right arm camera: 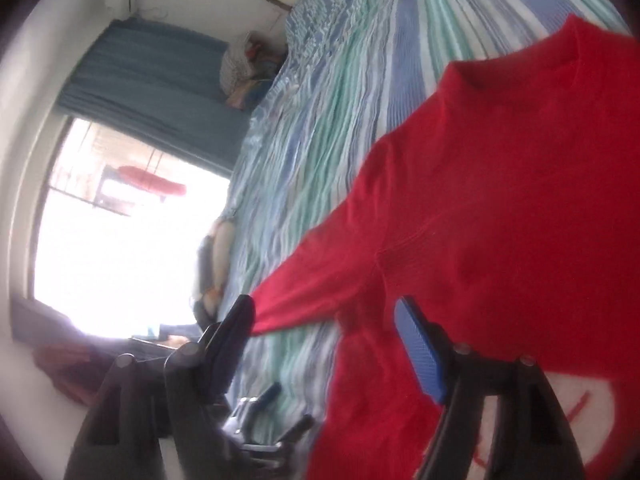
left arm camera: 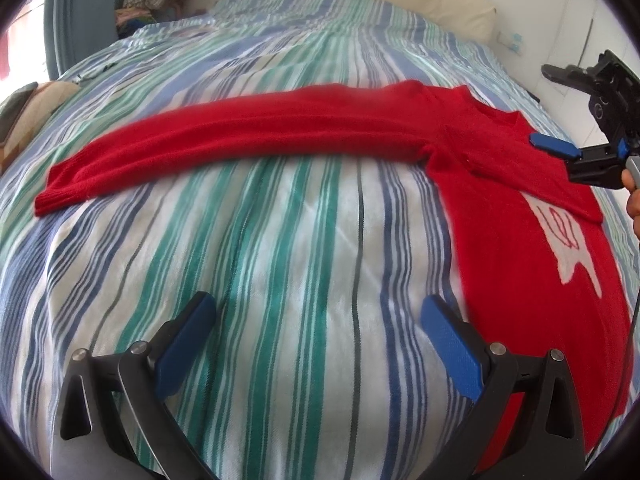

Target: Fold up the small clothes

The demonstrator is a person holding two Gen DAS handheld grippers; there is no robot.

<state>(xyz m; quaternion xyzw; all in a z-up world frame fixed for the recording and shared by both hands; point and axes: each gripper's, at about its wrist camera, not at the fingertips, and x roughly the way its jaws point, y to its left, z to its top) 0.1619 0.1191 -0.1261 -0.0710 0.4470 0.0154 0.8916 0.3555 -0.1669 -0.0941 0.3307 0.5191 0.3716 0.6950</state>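
A red knitted long-sleeved sweater (left arm camera: 500, 184) with a white motif on its front lies face up on the blue, green and white striped bedspread (left arm camera: 248, 248), its body toward the right edge of the bed and one sleeve (left arm camera: 224, 140) stretched flat across the middle toward the left edge. Its other sleeve appears already laid over the chest.

The likely trouble from here is an uneven fold: the stretched sleeve is long and soft, so a pinch taken only at the cuff (left arm camera: 52, 196) could let the middle sag or drag the body askew. The right wrist view is blurred, so a grab made in haste might catch only a few loose threads of knit.

The left gripper (left arm camera: 316, 312) has its jaws wide apart over bare bedspread, the sweater's body just beside its right finger and the sleeve well ahead. The right gripper (right arm camera: 328, 320) also has its jaws apart, nothing pinched, with the sweater's shoulder and armpit directly in front.
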